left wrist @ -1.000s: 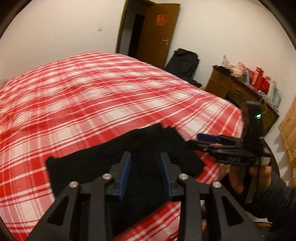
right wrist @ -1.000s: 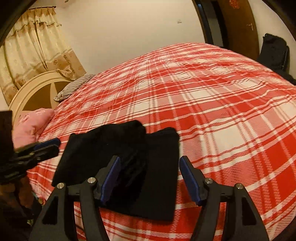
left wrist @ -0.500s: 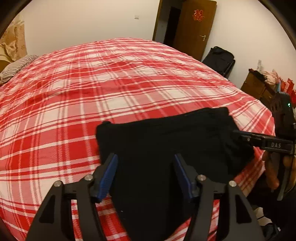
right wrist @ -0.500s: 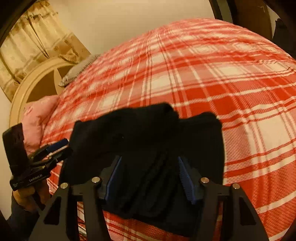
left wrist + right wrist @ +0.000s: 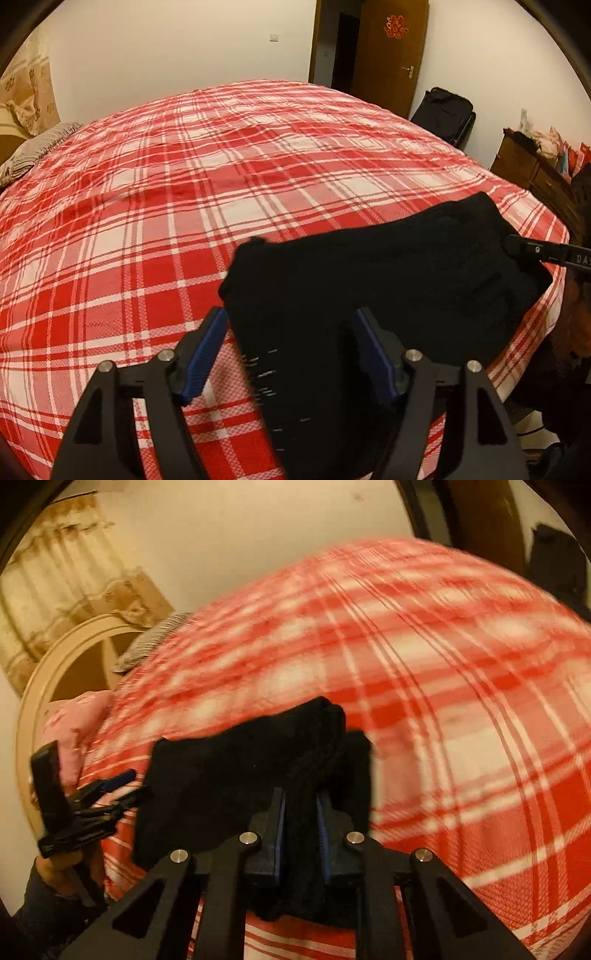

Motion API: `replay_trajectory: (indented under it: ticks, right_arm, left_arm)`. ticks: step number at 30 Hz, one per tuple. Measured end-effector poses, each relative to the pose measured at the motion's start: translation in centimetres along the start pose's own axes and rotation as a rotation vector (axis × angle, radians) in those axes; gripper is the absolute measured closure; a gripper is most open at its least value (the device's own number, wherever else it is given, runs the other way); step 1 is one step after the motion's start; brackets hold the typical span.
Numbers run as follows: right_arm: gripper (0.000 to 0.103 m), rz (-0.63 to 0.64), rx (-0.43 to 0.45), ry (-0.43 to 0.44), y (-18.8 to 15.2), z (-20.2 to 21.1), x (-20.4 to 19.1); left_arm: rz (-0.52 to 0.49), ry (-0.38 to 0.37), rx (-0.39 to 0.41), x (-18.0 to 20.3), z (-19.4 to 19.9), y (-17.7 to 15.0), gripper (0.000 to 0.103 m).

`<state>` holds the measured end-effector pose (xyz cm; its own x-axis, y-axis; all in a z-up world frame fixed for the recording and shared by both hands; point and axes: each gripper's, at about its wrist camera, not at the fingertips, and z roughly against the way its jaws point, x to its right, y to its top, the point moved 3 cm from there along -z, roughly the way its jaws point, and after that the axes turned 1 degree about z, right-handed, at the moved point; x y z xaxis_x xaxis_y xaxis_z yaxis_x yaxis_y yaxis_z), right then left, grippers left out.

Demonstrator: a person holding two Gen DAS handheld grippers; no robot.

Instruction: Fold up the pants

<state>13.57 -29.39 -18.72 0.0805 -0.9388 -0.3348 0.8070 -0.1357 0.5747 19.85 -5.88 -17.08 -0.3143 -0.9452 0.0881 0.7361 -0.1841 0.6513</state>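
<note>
Black pants point(image 5: 369, 295) lie folded into a thick rectangle near the front edge of a bed with a red and white plaid cover point(image 5: 184, 184). My left gripper point(image 5: 290, 354) is open, its blue pads either side of the pants' near left corner. In the right wrist view my right gripper point(image 5: 301, 808) is shut on a bunched fold of the pants point(image 5: 236, 771). The left gripper point(image 5: 107, 794) shows there at the pants' left edge. The right gripper's tip point(image 5: 517, 247) shows at the pants' right end in the left wrist view.
A striped pillow point(image 5: 33, 155) and a pink pillow point(image 5: 74, 720) lie at the head of the bed by a cream headboard point(image 5: 62, 657). A brown door point(image 5: 388, 55), a black bag point(image 5: 443, 114) and a wooden dresser point(image 5: 535, 173) stand beyond the bed's far right side.
My right gripper has closed on a fold of the pants; it was open half a second ago. My left gripper has opened and shifted toward the pants' left corner.
</note>
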Motion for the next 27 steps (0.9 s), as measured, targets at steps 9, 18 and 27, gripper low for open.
replay_trajectory:
  ticks: [9,18,27]
  right_arm:
    - [0.061,0.011,0.04,-0.09,-0.4,0.8,1.4]
    - [0.06,0.222,0.044,0.007,-2.5,2.2,-4.3]
    - [0.061,0.163,0.017,-0.018,-3.4,1.9,-1.7]
  left_arm:
    - [-0.01,0.014,-0.038,0.3,-2.0,-0.6,0.028]
    - [-0.023,0.001,0.005,1.3,-0.2,-0.3,0.024]
    - [-0.012,0.015,-0.023,0.9,-1.1,-1.2,0.024]
